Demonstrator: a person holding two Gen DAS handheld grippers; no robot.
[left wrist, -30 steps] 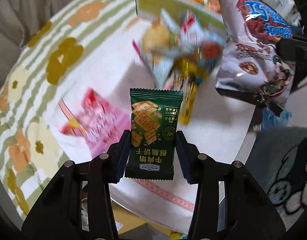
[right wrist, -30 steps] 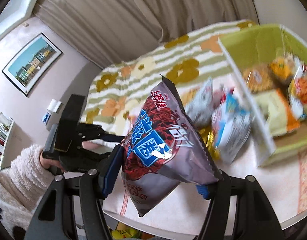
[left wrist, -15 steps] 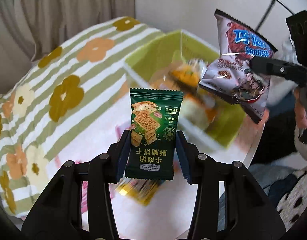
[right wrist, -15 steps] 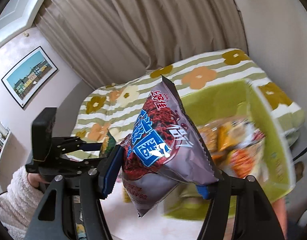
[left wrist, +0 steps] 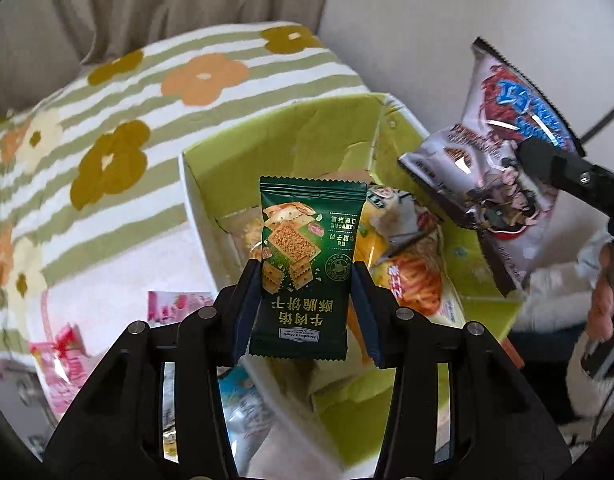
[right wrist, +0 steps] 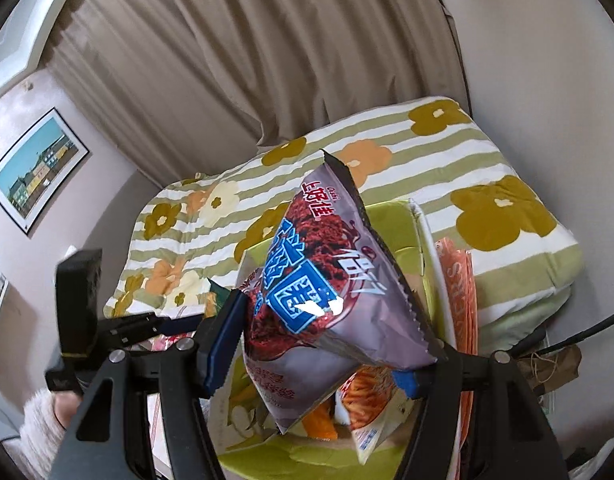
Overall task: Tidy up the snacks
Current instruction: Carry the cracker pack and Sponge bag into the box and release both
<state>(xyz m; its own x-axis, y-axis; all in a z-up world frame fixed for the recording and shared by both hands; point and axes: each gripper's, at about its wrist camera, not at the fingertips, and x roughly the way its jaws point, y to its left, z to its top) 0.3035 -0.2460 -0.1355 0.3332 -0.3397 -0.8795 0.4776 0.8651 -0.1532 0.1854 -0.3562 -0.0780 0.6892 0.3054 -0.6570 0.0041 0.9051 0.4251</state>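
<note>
A bed under a green-and-white striped blanket with orange and ochre flowers [left wrist: 119,128] sits before beige pleated curtains [right wrist: 267,60]; a framed townscape picture [right wrist: 35,168] hangs on the wall. The left gripper [left wrist: 307,300] clamps a dark green cracker packet [left wrist: 307,264], the right gripper [right wrist: 327,344] a mauve puffed snack bag [right wrist: 331,292], both above the lime-green cardboard box [left wrist: 275,140] of snacks.

1. The small dark green foil cracker packet [left wrist: 307,268] bears golden cracker pictures.
2. The puffy greyish-purple snack bag [right wrist: 327,304] shows blue lettering.
3. The lime-green cardboard box [left wrist: 291,140] has white edges.
4. The green-and-white striped blanket [left wrist: 119,120] carries orange, mustard and cream flowers.
</note>
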